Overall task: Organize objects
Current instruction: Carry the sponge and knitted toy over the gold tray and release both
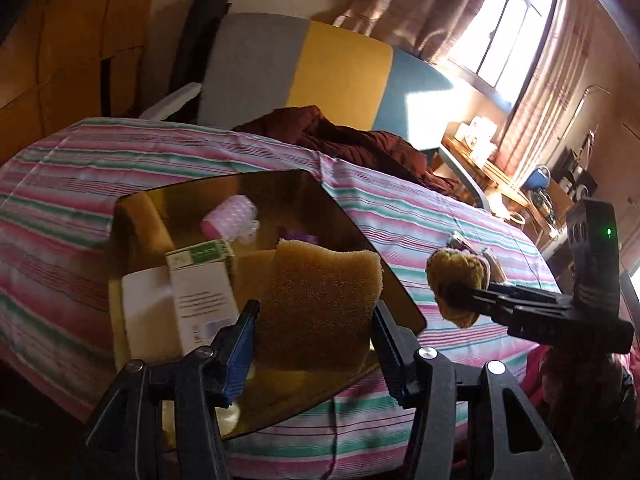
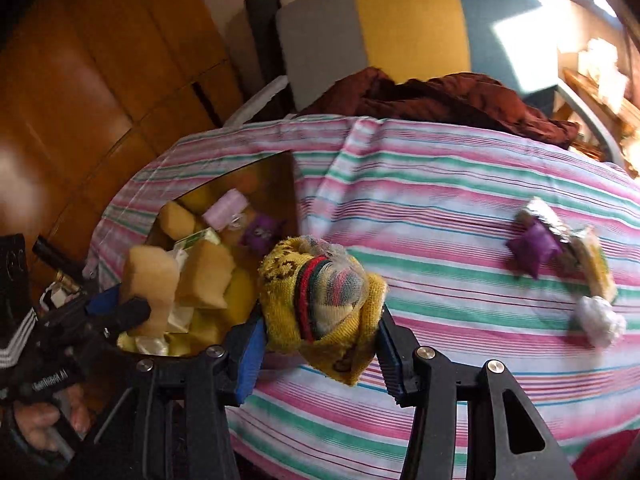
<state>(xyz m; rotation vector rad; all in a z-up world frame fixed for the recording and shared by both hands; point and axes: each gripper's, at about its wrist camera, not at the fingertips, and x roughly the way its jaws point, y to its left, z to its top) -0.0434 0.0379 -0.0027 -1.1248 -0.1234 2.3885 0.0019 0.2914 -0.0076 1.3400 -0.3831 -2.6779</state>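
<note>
Over the near edge of the amber tinted bin (image 1: 140,208), your left gripper (image 1: 316,316) clamps a tan sponge (image 1: 320,300) upright above its contents, while your right gripper (image 2: 320,320), squeezing a yellow knitted bundle (image 2: 316,304), hangs just right of it, farther from dropping.

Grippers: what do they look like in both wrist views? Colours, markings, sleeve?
Both grippers, left and right, are black plastic frames with silver bolts and blue ribbed pads. The right's body carries a green LED. The left has white lettering; beside it is a black sleeve with white stripes.
</note>
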